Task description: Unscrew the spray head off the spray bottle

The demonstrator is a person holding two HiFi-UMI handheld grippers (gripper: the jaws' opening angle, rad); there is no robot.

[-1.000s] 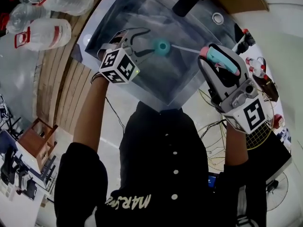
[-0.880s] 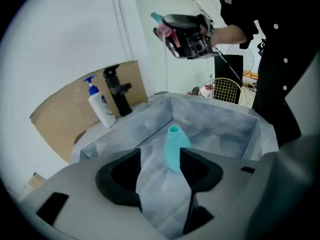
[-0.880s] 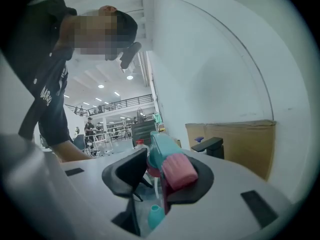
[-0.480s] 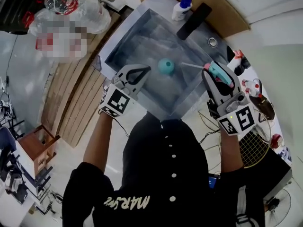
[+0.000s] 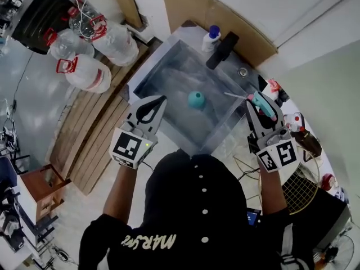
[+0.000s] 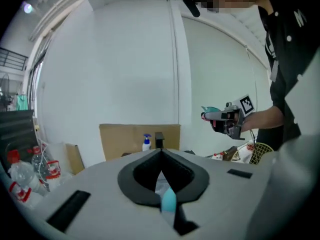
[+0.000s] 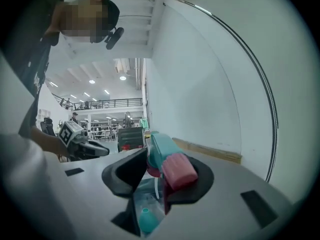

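Note:
The teal bottle [image 5: 196, 99] lies headless on the floor of the steel sink [image 5: 147, 73]. Its teal and pink spray head [image 5: 264, 106] is clamped in my right gripper [image 5: 260, 102], raised over the sink's right rim, and the thin dip tube [image 5: 235, 95] hangs clear of the bottle. In the right gripper view the spray head [image 7: 169, 167] fills the jaws of the right gripper [image 7: 161, 170], and the bottle [image 7: 145, 219] shows far below. My left gripper [image 5: 161, 99] is shut on nothing, held above the sink's near left edge. In the left gripper view the left gripper [image 6: 161, 153] has its tips together.
Water jugs [image 5: 90, 75] lie on wooden pallets [image 5: 84, 134] left of the sink. A white bottle with a blue cap [image 5: 211, 38] and a black faucet [image 5: 223, 46] stand at the sink's far end. A racket [image 5: 301, 184] and cables lie at right.
My left gripper stood open beside the bottle; it has since shut and pulled up and back, leaving the bottle in the sink. The right gripper rose with the spray head.

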